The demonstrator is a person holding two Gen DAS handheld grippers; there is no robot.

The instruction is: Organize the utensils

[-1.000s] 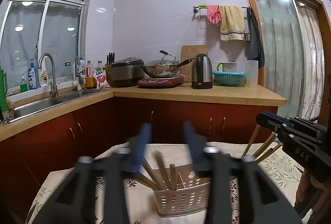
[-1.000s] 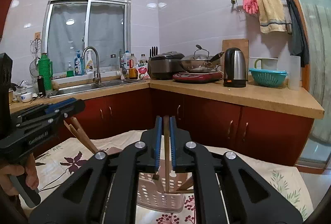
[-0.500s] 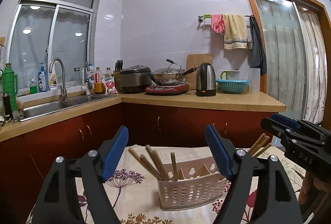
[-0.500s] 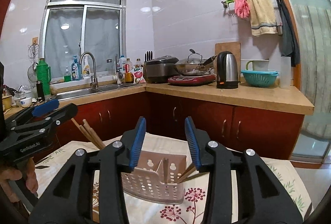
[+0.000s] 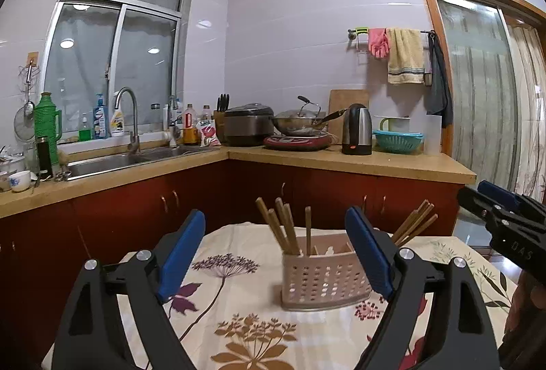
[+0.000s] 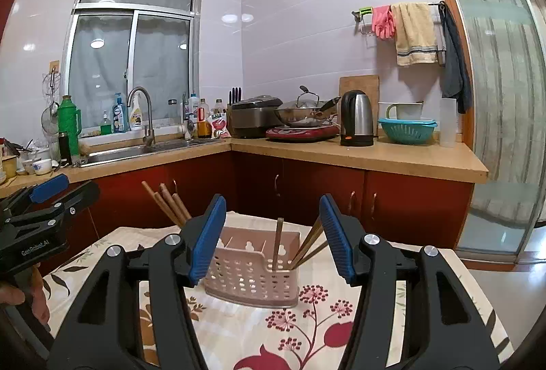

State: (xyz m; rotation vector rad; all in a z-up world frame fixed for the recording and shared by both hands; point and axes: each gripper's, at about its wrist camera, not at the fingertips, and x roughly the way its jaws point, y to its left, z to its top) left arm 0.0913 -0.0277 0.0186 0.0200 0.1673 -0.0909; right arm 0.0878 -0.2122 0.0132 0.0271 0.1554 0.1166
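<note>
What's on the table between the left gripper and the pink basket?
Nothing but bare flowery tablecloth, seen from the left wrist view, lies between the left gripper and basket.

Bright ceiling light glares off the wall tiles [image 5: 307, 39]; sharp frames, fisheye-bent edges.

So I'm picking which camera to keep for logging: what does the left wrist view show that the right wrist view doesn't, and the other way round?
Only the left wrist view: the right hand-held gripper seen from its side at the frame's right edge, and a second chopstick bunch leaning right behind the basket.

Only the right wrist view: the left hand-held gripper seen from its side at the left edge, and the cups beside the sink.

Both: the pink basket on the floral tablecloth, chopsticks standing in it, the kettle, and each camera's own jaws open and empty, having just been opening.
</note>
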